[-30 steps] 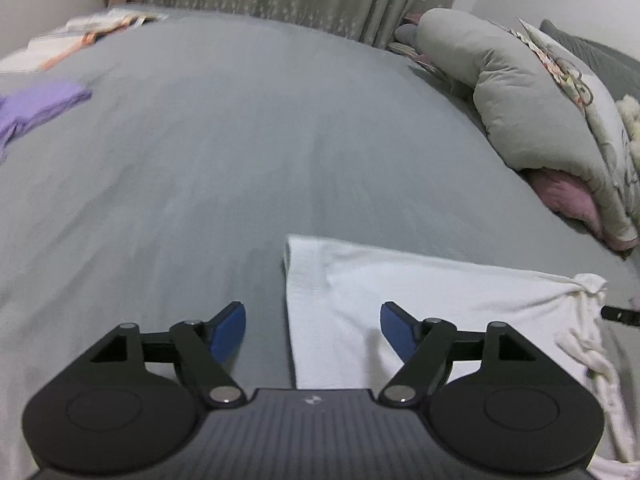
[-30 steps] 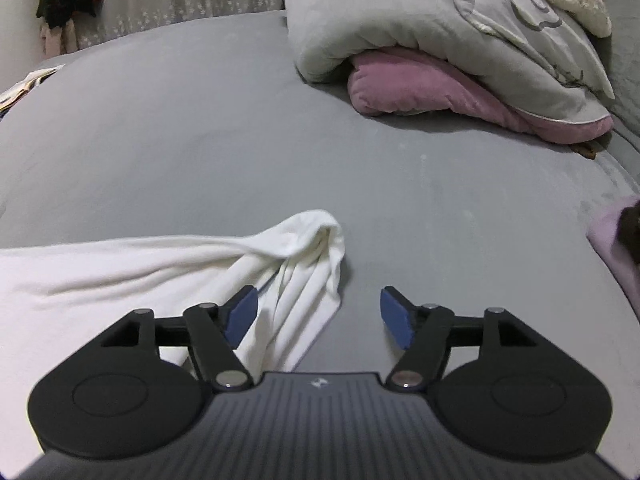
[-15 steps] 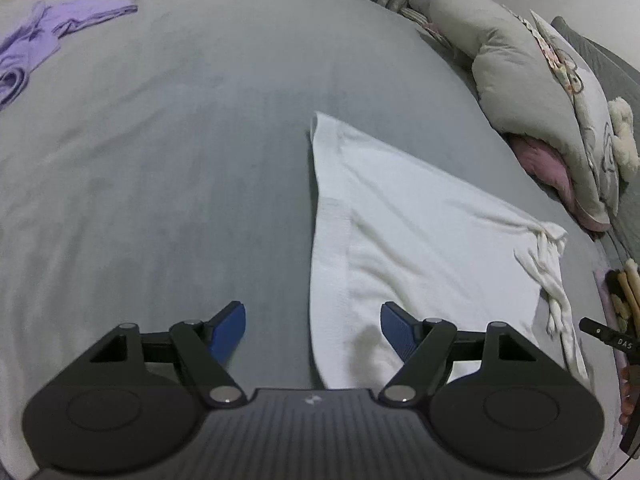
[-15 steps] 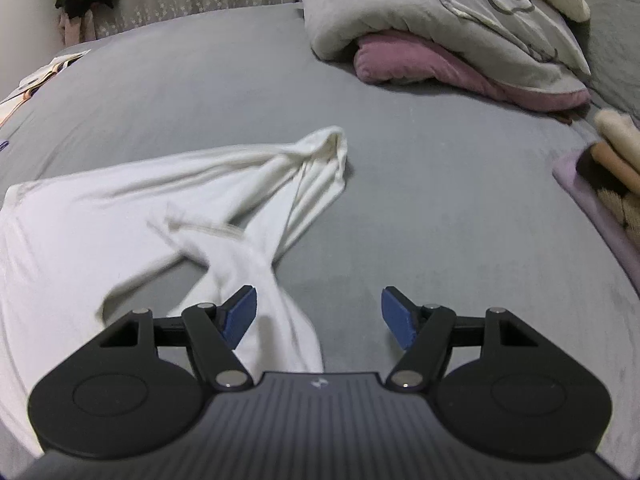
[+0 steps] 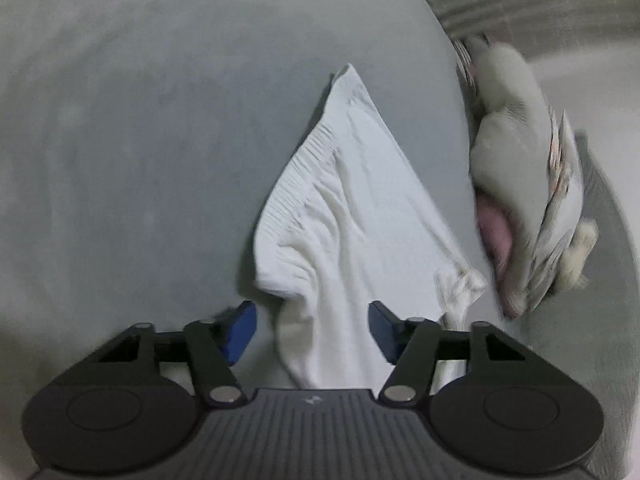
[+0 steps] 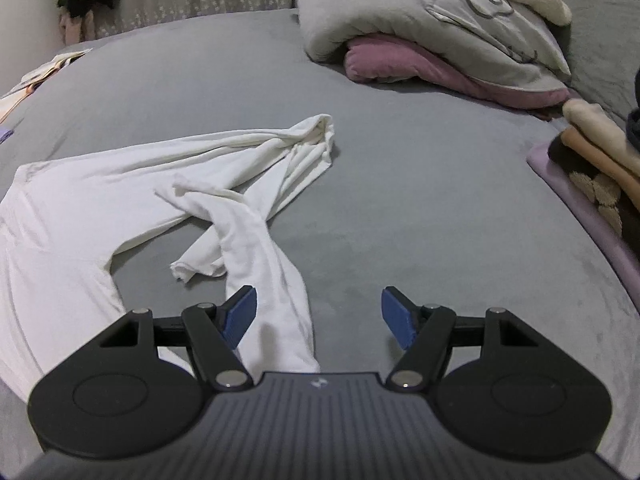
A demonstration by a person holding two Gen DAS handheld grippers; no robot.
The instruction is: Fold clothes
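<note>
A white garment point(image 5: 360, 216) lies rumpled on the grey bed point(image 5: 120, 160); its ribbed hem runs up the left side in the left wrist view. My left gripper point(image 5: 311, 333) hangs over its near end with the cloth between the blue pads. The jaws are closing and the pads do not press on the cloth. In the right wrist view the same white garment point(image 6: 120, 200) spreads to the left, with two long twisted parts crossing. One part runs down past the left finger of my right gripper point(image 6: 319, 314), which stands open and grips nothing.
A grey duvet point(image 6: 440, 28) over a pink pillow point(image 6: 400, 64) lies at the back right. A stack of folded clothes point(image 6: 596, 140) on a purple mat sits at the right edge. Papers point(image 6: 44, 72) lie far left, with a curtain behind.
The left view has rolled and swung, so the garment now runs up from between the left jaws, which have narrowed. The right gripper has drawn back, showing more of the garment.
</note>
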